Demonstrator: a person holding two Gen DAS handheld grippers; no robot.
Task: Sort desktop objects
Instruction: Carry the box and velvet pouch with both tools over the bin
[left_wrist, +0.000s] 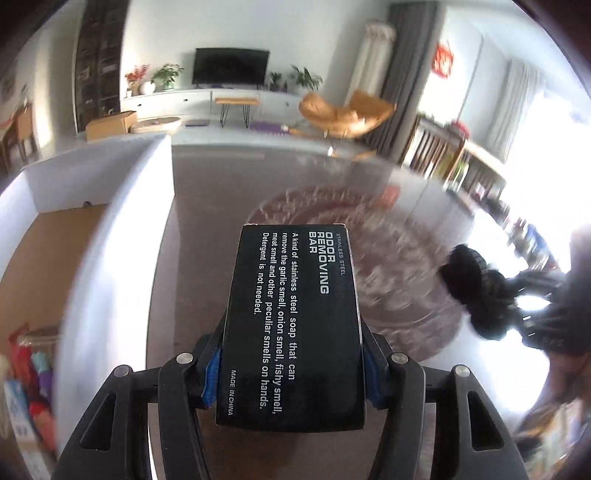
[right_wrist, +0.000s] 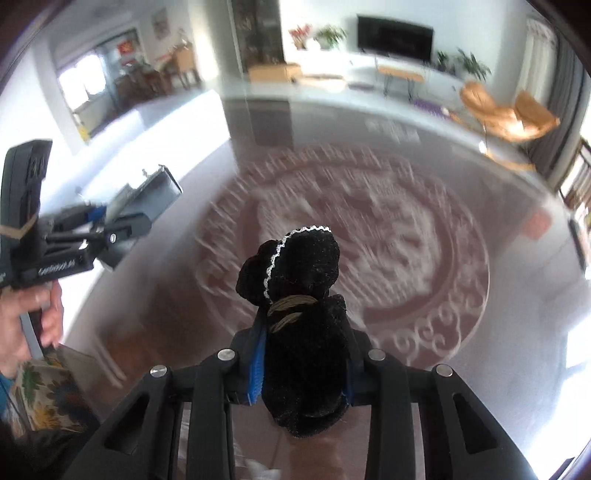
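**Two grippers, each clamped on a dark object above the table**

Both tools were loaded. The left gripper had its blue-padded fingers pressed against the long sides of a black rectangular cardboard box printed in white with "ODOR REMOVING BAR"; the box pointed forward along the fingers, lifted clear of the surface below. The right gripper squeezed a black knitted fabric bundle, edged with thin white lace trim and bound with a tan hair tie, which stood up from between the pads.

Beneath both lay a glossy reddish-brown table carrying a large round pale carved pattern, blurred in both views. From the left wrist camera, a white-walled cardboard bin stood just left of the box, and the right gripper's bundle showed at the far right. From the right wrist camera, a hand held the left tool at the left edge.
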